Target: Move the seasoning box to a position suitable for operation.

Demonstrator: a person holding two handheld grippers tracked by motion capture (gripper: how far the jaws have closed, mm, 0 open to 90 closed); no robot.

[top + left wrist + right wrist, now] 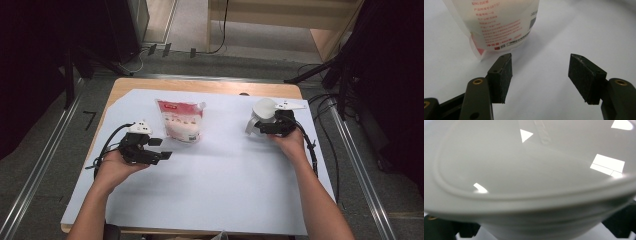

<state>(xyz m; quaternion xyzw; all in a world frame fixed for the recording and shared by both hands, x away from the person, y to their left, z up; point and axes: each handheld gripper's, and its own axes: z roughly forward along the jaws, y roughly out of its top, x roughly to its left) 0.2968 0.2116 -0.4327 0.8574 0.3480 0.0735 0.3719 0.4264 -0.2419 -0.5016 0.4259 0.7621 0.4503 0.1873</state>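
A white pouch [181, 120] with a red top and red print stands on the white sheet [225, 175], left of the middle. My left gripper [161, 149] rests in the hand just left of it and below it, jaws open and nothing between them. In the left gripper view the pouch [499, 22] stands just beyond the left pad, apart from my open left gripper [540, 75]. My right gripper [261, 129] is shut on a white bowl [263, 112] that tilts up on its edge at the right. In the right gripper view the bowl [524, 170] sits close against my right gripper [544, 227].
The white sheet covers a wooden table [200, 85]. Black cables [315, 150] trail from the right gripper along the table's right edge. Metal rails [40, 165] run along the floor on both sides. Wooden furniture [280, 20] stands beyond the table.
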